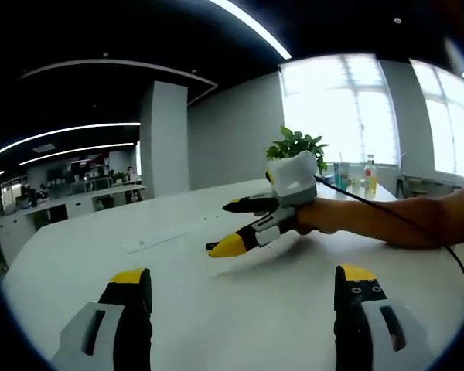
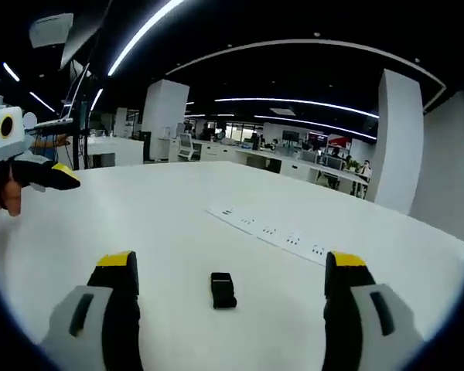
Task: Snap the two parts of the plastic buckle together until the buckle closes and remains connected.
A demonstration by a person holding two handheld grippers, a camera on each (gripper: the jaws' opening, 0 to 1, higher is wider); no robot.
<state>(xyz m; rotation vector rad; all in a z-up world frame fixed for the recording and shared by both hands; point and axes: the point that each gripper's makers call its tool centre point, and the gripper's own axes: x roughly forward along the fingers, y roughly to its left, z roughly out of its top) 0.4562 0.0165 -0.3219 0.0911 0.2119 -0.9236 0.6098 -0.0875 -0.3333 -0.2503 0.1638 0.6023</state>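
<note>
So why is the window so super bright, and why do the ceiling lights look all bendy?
In the left gripper view the window is blown out white by daylight, so the plant in front looks dark; in the right gripper view the fisheye lens curves the ceiling lights, and the black buckle on the table looks slightly soft.

A plain white worktop [image 2: 178,224] carries a small black buckle [image 2: 223,291]. Each tool is grey and black with yellow tips: the left tool [image 1: 243,287] and the right tool [image 2: 228,272]. A green leafy plant [image 1: 295,144] stands in a white pot.
</note>
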